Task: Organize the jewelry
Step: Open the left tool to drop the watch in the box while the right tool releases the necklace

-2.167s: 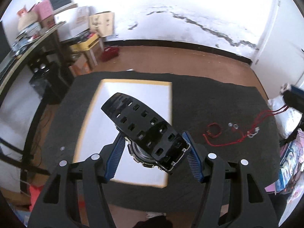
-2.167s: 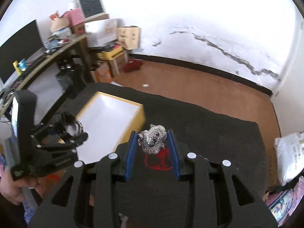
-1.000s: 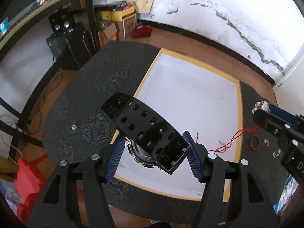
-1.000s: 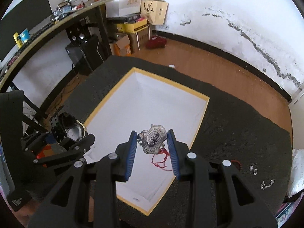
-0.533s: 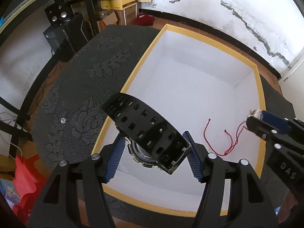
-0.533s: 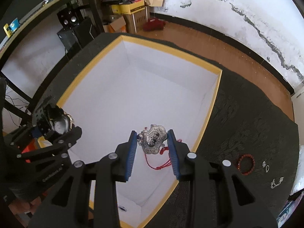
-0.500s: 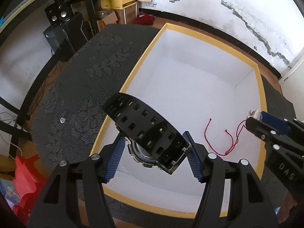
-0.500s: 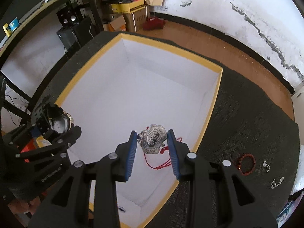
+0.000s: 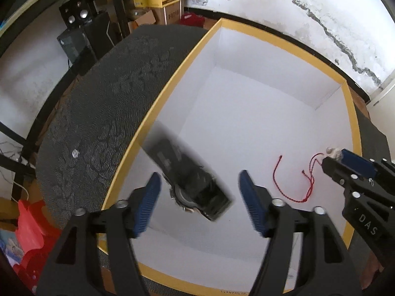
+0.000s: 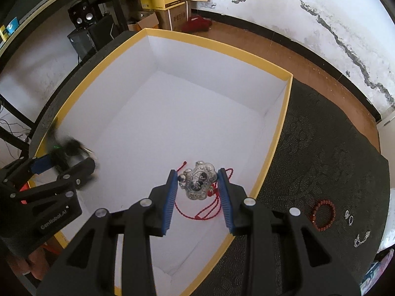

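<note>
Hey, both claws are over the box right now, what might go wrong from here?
The watch is blurred between the open left claw, apparently dropping; it may land hard on the box floor. The silver pendant looks loose in the right claw, and its red cord could snag a pad as it falls.

A white wall (image 10: 284, 2) marked by a dark, jagged crack (image 10: 345, 46) was seen above a brown wooden floor (image 10: 259, 46). Cardboard boxes (image 10: 167, 7) and black speakers (image 10: 82, 14) were stacked beside a desk (image 10: 37, 2).
</note>
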### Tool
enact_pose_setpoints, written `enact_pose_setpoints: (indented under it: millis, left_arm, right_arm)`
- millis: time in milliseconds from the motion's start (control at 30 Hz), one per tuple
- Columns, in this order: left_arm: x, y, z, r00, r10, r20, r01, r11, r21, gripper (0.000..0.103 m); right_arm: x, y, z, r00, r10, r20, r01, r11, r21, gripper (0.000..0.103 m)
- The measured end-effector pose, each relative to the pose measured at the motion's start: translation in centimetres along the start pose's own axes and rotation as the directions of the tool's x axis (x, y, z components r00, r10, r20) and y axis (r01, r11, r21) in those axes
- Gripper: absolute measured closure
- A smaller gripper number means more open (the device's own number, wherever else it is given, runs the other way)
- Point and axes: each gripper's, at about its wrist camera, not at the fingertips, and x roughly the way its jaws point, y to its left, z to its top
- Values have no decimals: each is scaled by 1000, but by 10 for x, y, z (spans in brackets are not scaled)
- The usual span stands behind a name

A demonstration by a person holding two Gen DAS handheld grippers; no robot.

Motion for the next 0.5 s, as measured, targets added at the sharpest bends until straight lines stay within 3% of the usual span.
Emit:
enact_pose_setpoints:
  millis: [100, 233, 500]
  left_arm:
    - [-7, -7, -1, 999, 23, 35, -24, 999, 32, 18]
    - [-11, -5, 1, 999, 23, 33, -24, 999, 24, 16]
    - [-38, -9, 0, 997, 27, 68, -29, 999, 31, 10]
  right_arm:
    - [-3, -2, 0, 1000, -2, 17, 2, 1000, 0, 51]
    - [-14, -4, 2, 999, -7, 42, 7, 1000, -5, 39]
    - [-48, -19, -5, 997, 2, 73, -3, 1000, 13, 27]
